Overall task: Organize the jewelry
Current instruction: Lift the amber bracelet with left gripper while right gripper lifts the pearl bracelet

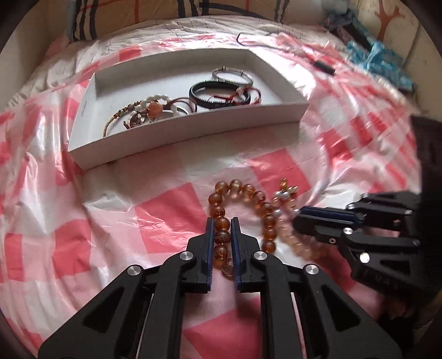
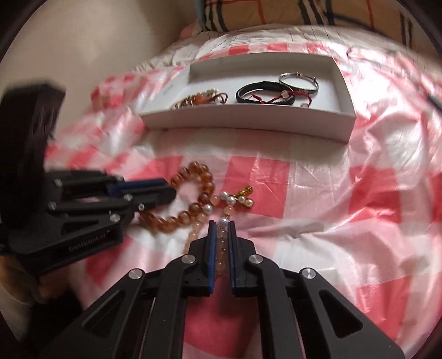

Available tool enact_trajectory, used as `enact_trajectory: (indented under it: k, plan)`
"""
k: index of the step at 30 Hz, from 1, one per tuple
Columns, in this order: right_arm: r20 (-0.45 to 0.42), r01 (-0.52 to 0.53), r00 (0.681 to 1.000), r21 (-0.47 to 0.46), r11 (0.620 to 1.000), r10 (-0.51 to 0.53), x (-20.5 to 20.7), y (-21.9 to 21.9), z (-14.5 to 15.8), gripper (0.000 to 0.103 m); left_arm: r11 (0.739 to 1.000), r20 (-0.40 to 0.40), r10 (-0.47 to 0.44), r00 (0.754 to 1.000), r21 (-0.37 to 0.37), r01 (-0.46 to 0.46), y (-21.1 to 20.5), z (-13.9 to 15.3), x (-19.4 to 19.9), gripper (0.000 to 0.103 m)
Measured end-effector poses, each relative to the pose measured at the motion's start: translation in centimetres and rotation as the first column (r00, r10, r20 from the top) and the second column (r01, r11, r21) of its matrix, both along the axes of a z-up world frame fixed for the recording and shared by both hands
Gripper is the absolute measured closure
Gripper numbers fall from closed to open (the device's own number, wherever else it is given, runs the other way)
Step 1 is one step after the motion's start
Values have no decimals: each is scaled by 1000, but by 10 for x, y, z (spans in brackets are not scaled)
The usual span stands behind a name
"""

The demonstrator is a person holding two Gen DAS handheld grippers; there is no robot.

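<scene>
My left gripper [image 1: 222, 221] is shut on an amber bead bracelet [image 1: 243, 193] that lies on the pink checked sheet; it also shows in the right wrist view [image 2: 199, 187]. My right gripper [image 2: 221, 223] is shut on a pale pink bead bracelet [image 2: 221, 237] with white pearls and a gold charm [image 2: 244, 191]. The two bracelets touch each other. My right gripper also shows at the right of the left wrist view [image 1: 299, 221], and my left gripper at the left of the right wrist view [image 2: 168, 190]. A white tray [image 1: 193, 132] behind them holds several bracelets.
In the tray lie a silver bangle [image 1: 233, 74], a black band [image 1: 204, 95], a red cord bracelet [image 1: 243, 95] and beaded strings [image 1: 149, 110]. A black cord [image 1: 276, 47] and blue items [image 1: 378, 55] lie far right. A plaid pillow [image 2: 304, 13] is behind.
</scene>
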State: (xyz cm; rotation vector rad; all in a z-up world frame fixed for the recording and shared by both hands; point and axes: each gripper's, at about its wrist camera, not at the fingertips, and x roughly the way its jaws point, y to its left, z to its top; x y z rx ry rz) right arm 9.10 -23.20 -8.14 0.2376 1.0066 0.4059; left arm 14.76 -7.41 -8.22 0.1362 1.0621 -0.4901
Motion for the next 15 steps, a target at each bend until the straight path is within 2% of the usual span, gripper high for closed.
enact_trajectory:
  k: [3,5,8,15]
  plan:
    - [-13,38,999,223,974,-36,1,-23,5,94,995,7,8,1000,-101,-7,11,16,-4,92]
    - [7,55,998,319,946,-60,-1,-34,10,94,990,28,13,1000,-141,-9,16,26,-8,92]
    - [56,54,995,385,921,-82,-6,-39,21,94,985,62,25,998,-169,-14,22,37,-15,92]
    - [106,59,988,428,902,-115,-15,-43,35,94,979,108,45,993,-201,-23,35,56,-21,92]
